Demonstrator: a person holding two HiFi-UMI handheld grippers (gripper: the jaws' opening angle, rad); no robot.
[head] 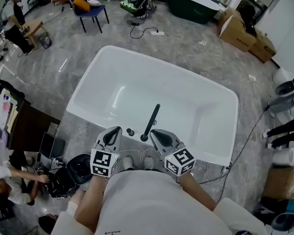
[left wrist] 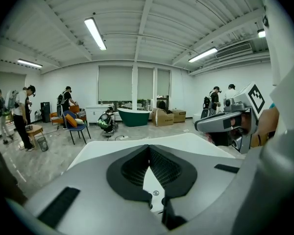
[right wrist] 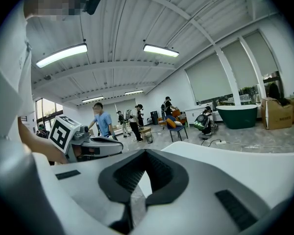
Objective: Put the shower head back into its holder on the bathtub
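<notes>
A white bathtub (head: pixel 88 89) fills the middle of the head view. A black shower head (head: pixel 153 117) rises slanted over the tub from a base on the near rim, with a small black knob (head: pixel 130 131) to its left. My left gripper (head: pixel 118 129) is shut and holds nothing, just left of the knob. My right gripper (head: pixel 152 131) is also shut and holds nothing, close beside the shower head's base. The left gripper view shows the left gripper (left wrist: pixel 148 146) closed over the white rim, with the right gripper (left wrist: pixel 220 123) off to its right. In the right gripper view the right gripper (right wrist: pixel 146 151) is closed too.
A cable and power strip (head: pixel 157 32) lie on the floor beyond the tub. A blue chair (head: pixel 90 6), a dark green tub (head: pixel 188 4) and cardboard boxes (head: pixel 245 33) stand farther back. A crouching person (head: pixel 10 185) and black gear (head: pixel 68 173) are at the near left.
</notes>
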